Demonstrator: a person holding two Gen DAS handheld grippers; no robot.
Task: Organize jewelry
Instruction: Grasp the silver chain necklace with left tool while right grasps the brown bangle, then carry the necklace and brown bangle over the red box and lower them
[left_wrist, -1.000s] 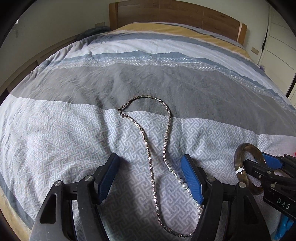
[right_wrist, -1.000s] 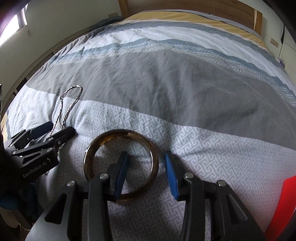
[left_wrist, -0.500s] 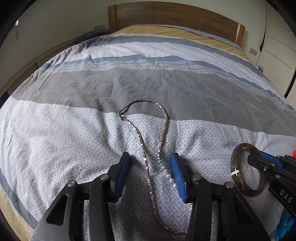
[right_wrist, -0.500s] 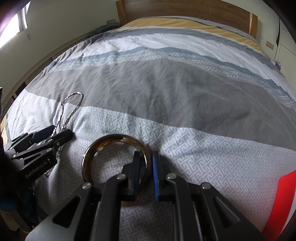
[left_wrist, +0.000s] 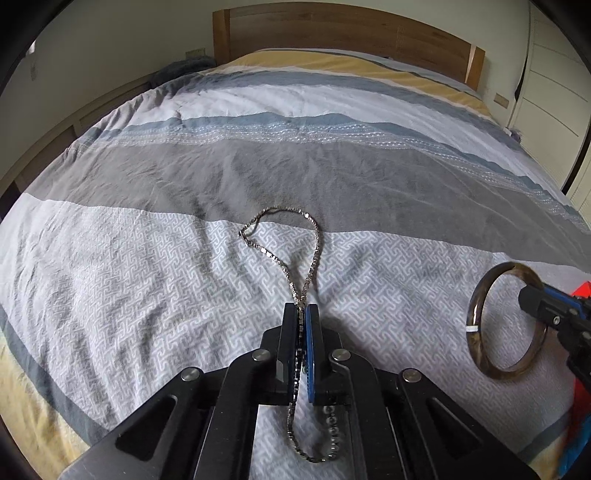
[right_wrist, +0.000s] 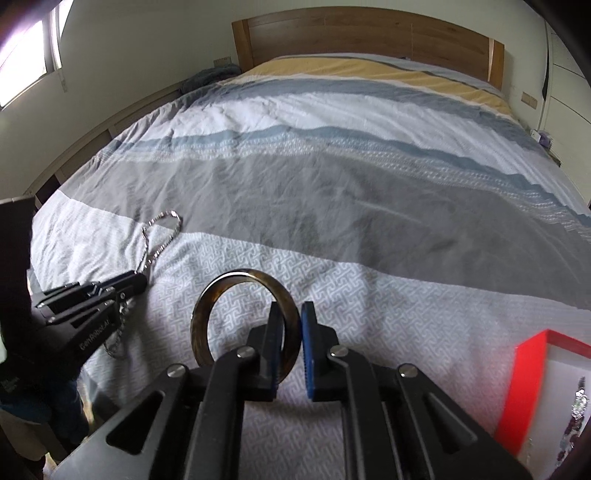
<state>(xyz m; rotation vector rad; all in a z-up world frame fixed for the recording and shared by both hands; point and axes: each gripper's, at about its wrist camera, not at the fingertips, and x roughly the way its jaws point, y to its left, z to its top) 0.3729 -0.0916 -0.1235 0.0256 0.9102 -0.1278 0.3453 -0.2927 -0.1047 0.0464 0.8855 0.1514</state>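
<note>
A silver chain necklace (left_wrist: 280, 258) with pearl beads at its near end lies in a long loop on the patterned bedspread (left_wrist: 147, 277). My left gripper (left_wrist: 301, 308) is shut on both strands. The far loop rests on the cloth and the beaded end hangs under the fingers. A brown marbled bangle (right_wrist: 201, 314) stands tilted up off the bed, with my right gripper (right_wrist: 291, 308) shut on its right rim. The right wrist view shows the left gripper (right_wrist: 140, 282) and the necklace (right_wrist: 162, 221) at the left. The left wrist view shows the bangle (left_wrist: 476, 314) at the right.
A red box (right_wrist: 532, 369) with a white lining and some jewelry inside sits at the right edge of the bed. The striped bedspread runs back to a wooden headboard (left_wrist: 332, 33). A white wardrobe (left_wrist: 546, 74) stands to the right.
Both grippers went from open to shut, the left on the necklace strands and the right on the bangle's rim. Both rose a little, and the bangle tipped up off the bedspread.
</note>
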